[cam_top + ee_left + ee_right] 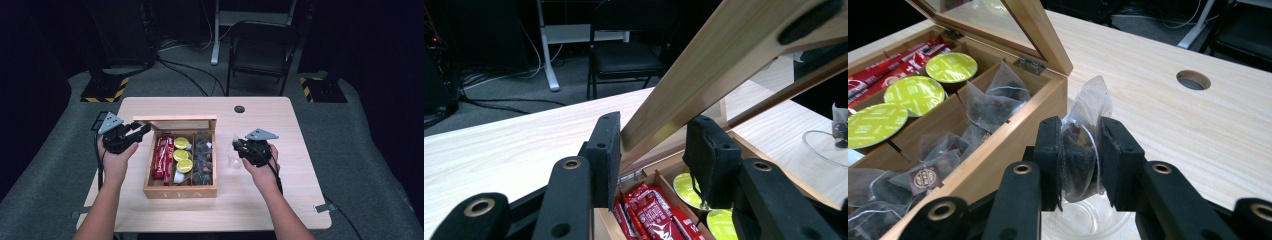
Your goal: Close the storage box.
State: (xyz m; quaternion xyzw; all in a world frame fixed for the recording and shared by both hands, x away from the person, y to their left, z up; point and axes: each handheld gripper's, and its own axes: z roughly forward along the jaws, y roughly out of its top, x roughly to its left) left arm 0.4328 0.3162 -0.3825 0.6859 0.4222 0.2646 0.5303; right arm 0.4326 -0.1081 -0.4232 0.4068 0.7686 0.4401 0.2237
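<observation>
A wooden tea box (180, 192) stands mid-table with its glass-paned lid (175, 118) raised. It holds red packets (649, 215), green-topped capsules (913, 90) and clear tea bags (988, 105) in three compartments. My left gripper (142, 131) is at the lid's left end, and its jaws (651, 145) are shut on the edge of the lid (724, 55). My right gripper (239, 146) is just right of the box. It (1079, 150) is shut on a clear tea bag (1088, 105), held over a clear cup (1083, 220).
The clear cup (233, 160) stands on the table between the box and my right hand. A round cable hole (239, 108) sits near the table's far edge. A folding chair (260, 50) stands beyond the table. Bare wood lies on either side of the box.
</observation>
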